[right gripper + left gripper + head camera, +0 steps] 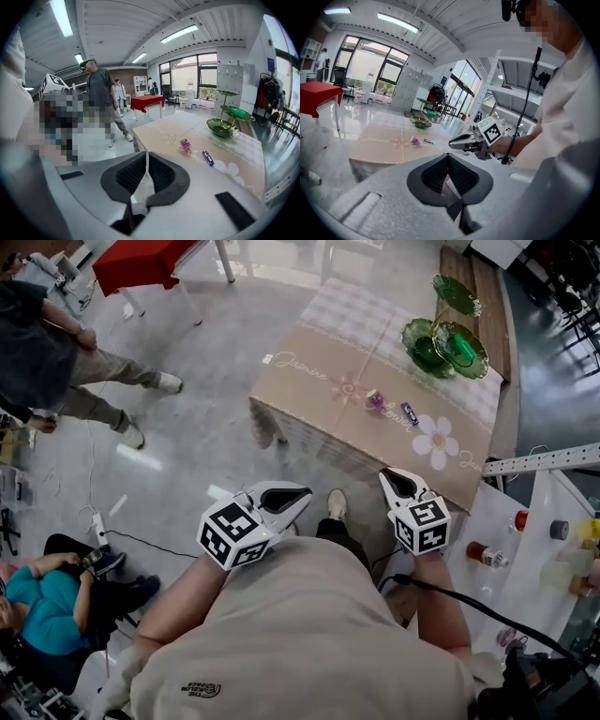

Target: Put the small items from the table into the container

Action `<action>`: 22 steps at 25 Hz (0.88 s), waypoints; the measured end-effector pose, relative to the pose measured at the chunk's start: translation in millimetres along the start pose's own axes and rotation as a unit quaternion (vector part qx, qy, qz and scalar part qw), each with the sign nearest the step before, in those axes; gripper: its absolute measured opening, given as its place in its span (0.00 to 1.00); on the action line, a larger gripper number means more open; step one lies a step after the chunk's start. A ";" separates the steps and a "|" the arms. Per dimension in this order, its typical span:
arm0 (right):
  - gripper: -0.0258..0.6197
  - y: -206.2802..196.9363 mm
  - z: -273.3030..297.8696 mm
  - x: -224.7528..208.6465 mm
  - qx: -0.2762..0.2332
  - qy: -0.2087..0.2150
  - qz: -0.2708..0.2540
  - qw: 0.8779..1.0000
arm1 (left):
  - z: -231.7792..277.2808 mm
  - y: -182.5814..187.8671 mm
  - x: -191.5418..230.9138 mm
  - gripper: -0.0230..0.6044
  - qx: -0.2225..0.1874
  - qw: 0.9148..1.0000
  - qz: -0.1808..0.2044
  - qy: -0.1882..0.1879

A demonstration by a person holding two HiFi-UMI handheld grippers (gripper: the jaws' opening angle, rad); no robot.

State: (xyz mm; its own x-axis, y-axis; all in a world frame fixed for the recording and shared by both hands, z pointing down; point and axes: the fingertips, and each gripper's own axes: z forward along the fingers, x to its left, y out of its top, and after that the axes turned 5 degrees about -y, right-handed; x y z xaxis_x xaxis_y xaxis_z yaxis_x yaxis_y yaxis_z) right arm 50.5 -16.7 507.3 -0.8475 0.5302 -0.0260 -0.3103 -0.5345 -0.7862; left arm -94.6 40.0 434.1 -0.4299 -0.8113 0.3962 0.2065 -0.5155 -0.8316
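A small pink-purple item and a dark blue wrapped bar lie side by side on the beige tablecloth. Behind them stands a green tiered glass dish. My left gripper and right gripper hover off the table's near edge, both shut and holding nothing. The right gripper view shows its own gripper with its jaws together, the pink item, the bar and the dish ahead. In the left gripper view its gripper is shut too; the pink item lies far ahead.
A white shelf unit with bottles stands at my right. A red table is at the far left. One person stands and another sits to the left. A power strip and cable lie on the floor.
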 end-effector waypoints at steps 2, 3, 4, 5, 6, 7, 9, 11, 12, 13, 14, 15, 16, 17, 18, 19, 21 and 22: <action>0.09 -3.1 5.2 -0.9 0.002 -0.006 0.007 1.000 | -5.6 -4.5 0.5 0.05 0.002 1.000 -0.001 0.003; 0.09 -3.9 8.6 -2.4 0.003 -0.010 0.008 1.000 | -7.9 -5.8 1.5 0.05 0.001 1.000 -0.002 0.005; 0.09 -4.1 12.6 -4.7 0.003 -0.013 0.008 1.000 | -9.8 -6.4 3.0 0.05 0.000 1.000 -0.003 0.007; 0.09 -3.7 16.8 -7.6 0.003 -0.016 0.005 1.000 | -11.4 -6.2 4.9 0.05 -0.002 1.000 -0.004 0.008; 0.09 -2.9 21.1 -11.0 0.003 -0.019 0.002 1.000 | -12.6 -5.4 6.8 0.05 -0.004 1.000 -0.005 0.009; 0.09 -2.0 25.3 -15.0 0.003 -0.021 -0.001 1.000 | -13.7 -4.1 8.3 0.05 -0.006 1.000 -0.006 0.010; 0.14 -0.6 34.7 -24.5 0.007 -0.024 -0.009 1.000 | -15.4 -0.7 11.1 0.05 -0.012 1.000 -0.009 0.016; 0.19 0.8 45.7 -35.3 0.011 -0.025 -0.020 0.999 | -16.0 2.1 15.0 0.05 -0.017 0.999 -0.012 0.025; 0.20 1.1 51.5 -41.0 0.013 -0.026 -0.025 0.999 | -15.6 3.0 17.3 0.05 -0.019 0.999 -0.015 0.028; 0.21 1.3 57.5 -46.8 0.015 -0.026 -0.032 0.999 | -14.7 4.0 19.7 0.05 -0.021 0.999 -0.018 0.032; 0.23 1.8 64.1 -52.9 0.016 -0.026 -0.040 0.999 | -13.6 5.3 22.0 0.05 -0.024 0.999 -0.022 0.037; 0.24 2.9 71.1 -58.8 0.018 -0.025 -0.050 0.998 | -12.3 7.0 24.3 0.05 -0.027 0.998 -0.026 0.042; 0.25 4.1 78.4 -64.6 0.020 -0.024 -0.061 0.998 | -10.9 9.2 26.2 0.05 -0.030 0.998 -0.030 0.047; 0.27 5.0 85.7 -70.0 0.023 -0.022 -0.072 0.997 | -9.5 11.6 27.9 0.05 -0.033 0.998 -0.033 0.052; 0.28 5.7 92.8 -75.3 0.025 -0.020 -0.082 0.996 | -8.0 14.1 29.6 0.05 -0.035 0.997 -0.035 0.058; 0.29 6.0 100.0 -80.5 0.028 -0.018 -0.090 0.995 | -6.5 16.6 31.5 0.05 -0.037 0.997 -0.037 0.063; 0.30 5.6 114.3 -91.2 0.034 -0.014 -0.106 0.994 | -3.2 20.7 35.2 0.05 -0.040 0.996 -0.043 0.074; 0.30 5.0 121.2 -96.4 0.038 -0.011 -0.112 0.993 | -1.4 22.3 36.8 0.05 -0.042 0.995 -0.046 0.079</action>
State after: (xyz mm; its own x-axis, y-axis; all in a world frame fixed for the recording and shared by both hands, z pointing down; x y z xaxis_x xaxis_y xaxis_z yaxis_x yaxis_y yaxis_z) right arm 78.4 -150.3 580.7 -0.7622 0.6274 0.1594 -0.5234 -0.4522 -0.7222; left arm -107.0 -1.0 429.6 -0.5781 -0.7044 0.4119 0.0879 -0.5556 -0.8268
